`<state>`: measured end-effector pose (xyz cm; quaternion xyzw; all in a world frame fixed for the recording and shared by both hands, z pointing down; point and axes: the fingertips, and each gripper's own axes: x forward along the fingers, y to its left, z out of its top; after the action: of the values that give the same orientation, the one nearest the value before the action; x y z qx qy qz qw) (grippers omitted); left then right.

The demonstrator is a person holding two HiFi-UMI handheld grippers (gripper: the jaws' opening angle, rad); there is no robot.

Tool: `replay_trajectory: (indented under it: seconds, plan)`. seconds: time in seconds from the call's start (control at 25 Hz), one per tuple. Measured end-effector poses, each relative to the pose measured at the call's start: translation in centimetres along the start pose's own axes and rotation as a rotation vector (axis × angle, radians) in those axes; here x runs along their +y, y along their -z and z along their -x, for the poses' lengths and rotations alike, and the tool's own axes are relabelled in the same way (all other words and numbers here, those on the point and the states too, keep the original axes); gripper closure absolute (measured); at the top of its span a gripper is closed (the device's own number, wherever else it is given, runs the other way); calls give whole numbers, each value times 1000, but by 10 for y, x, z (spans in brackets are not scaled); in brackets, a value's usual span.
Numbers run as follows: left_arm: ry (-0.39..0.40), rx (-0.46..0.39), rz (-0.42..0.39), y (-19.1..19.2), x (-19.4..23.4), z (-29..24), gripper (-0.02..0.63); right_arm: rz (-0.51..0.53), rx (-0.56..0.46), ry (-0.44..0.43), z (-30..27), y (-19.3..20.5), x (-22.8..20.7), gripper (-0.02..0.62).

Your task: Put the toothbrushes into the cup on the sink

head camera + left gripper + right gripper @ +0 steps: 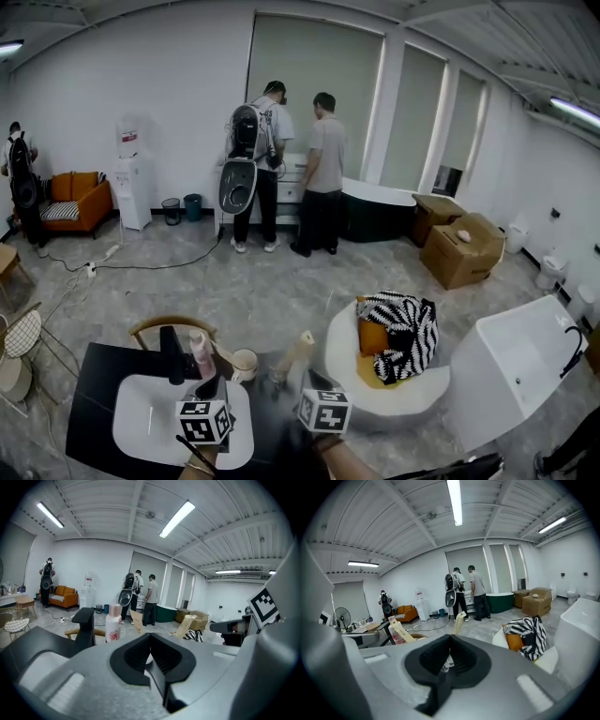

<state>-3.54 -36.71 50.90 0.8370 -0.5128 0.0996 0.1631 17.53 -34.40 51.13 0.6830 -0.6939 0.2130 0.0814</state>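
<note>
One toothbrush in the cup, a second toothbrush held beside it
Right gripper clamped on the second toothbrush, tilted just right of the cup; cup at the rim of the sink on the table; left gripper jaws together, over the sink.

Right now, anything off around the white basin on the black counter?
Nothing spilled or broken. One oddity: both toothbrushes are still in beige card packs. The left gripper grips one pack, tilted; the right gripper grips the other pack; neither is in the cream cup.
</note>
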Motion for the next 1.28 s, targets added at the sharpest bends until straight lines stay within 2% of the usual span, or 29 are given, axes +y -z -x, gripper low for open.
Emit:
replay_trajectory:
  seconds: [0.24, 0.52, 1.28]
  plan:
    - [0, 23, 0, 3, -2, 2, 597, 36, -12, -14, 4, -9, 12, 592]
    - [-4, 18, 12, 1, -4, 5, 597, 109, 28, -14, 8, -10, 18, 592]
    - [1, 24, 23, 3, -1, -1, 597, 120, 32, -11, 1, -10, 25, 592]
